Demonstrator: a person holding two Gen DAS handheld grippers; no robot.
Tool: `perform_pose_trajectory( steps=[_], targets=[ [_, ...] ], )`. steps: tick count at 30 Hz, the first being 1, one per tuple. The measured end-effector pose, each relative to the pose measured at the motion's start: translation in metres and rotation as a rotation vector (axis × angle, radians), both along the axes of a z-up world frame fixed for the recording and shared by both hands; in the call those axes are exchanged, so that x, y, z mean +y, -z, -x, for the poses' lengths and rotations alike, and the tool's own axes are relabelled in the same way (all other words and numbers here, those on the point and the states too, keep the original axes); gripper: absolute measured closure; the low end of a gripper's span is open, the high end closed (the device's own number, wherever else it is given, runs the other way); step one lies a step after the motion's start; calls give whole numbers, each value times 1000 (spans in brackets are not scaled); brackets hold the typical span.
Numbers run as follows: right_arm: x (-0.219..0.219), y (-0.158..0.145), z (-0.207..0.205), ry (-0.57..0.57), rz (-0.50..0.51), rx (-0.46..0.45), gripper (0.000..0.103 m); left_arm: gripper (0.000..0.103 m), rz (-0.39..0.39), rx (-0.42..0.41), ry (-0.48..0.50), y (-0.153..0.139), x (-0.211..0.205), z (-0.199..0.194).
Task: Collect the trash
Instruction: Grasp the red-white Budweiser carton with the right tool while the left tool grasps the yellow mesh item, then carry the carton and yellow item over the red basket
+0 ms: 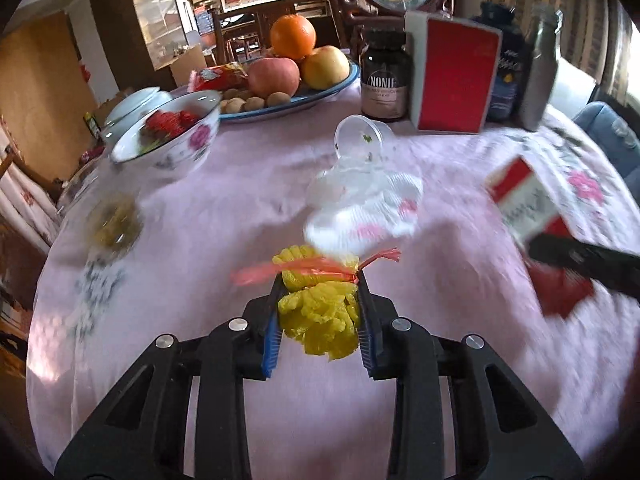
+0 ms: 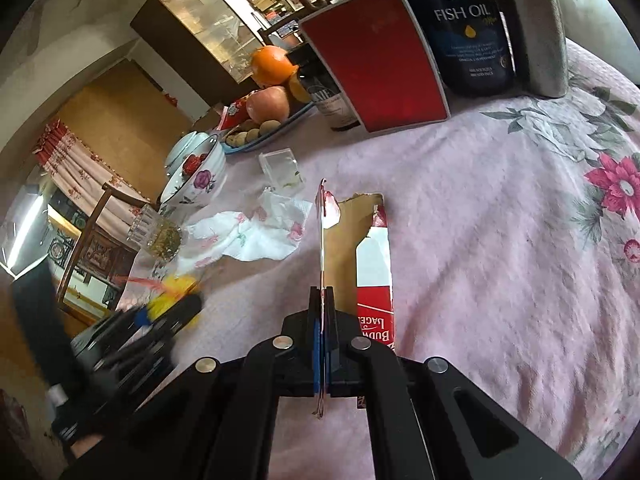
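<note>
My left gripper (image 1: 320, 276) is shut on a crumpled yellow plastic bag (image 1: 318, 320) with a red tie strip (image 1: 304, 268), held above the pink tablecloth (image 1: 180, 248). My right gripper (image 2: 323, 292) is shut on a torn red and white beer carton (image 2: 352, 248), gripping one flap edge-on; the carton also shows at the right of the left wrist view (image 1: 528, 208). A crumpled white floral tissue (image 1: 364, 212) lies beyond the bag, also seen in the right wrist view (image 2: 256, 232). A clear plastic cup (image 1: 362, 140) lies on its side behind it.
A floral bowl of red fruit (image 1: 172, 140), a fruit plate (image 1: 304, 100), a dark supplement jar (image 1: 384, 80), a red box (image 1: 456, 76), a fish oil bottle (image 2: 468, 28) and a grey bottle (image 1: 540, 68) stand at the back. A glass of tea leaves (image 2: 160, 236) stands at left.
</note>
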State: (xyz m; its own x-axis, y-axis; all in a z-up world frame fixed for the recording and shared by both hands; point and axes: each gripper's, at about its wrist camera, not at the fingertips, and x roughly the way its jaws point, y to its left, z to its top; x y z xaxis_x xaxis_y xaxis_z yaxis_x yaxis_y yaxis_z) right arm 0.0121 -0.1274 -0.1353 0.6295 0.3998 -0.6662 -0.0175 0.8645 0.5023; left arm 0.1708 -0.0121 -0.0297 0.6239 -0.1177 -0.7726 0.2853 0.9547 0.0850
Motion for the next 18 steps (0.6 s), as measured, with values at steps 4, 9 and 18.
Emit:
perform_pose_trajectory(
  steps=[4, 9, 18],
  targets=[
    [7, -4, 3, -19, 17, -17, 101, 70, 54, -42, -41, -20, 27, 45],
    [27, -11, 13, -79, 73, -61, 101, 70, 103, -82, -137, -30, 64, 99],
    [64, -22, 40, -198, 118, -99, 101, 70, 188, -119, -352, -32, 143, 178]
  ],
)
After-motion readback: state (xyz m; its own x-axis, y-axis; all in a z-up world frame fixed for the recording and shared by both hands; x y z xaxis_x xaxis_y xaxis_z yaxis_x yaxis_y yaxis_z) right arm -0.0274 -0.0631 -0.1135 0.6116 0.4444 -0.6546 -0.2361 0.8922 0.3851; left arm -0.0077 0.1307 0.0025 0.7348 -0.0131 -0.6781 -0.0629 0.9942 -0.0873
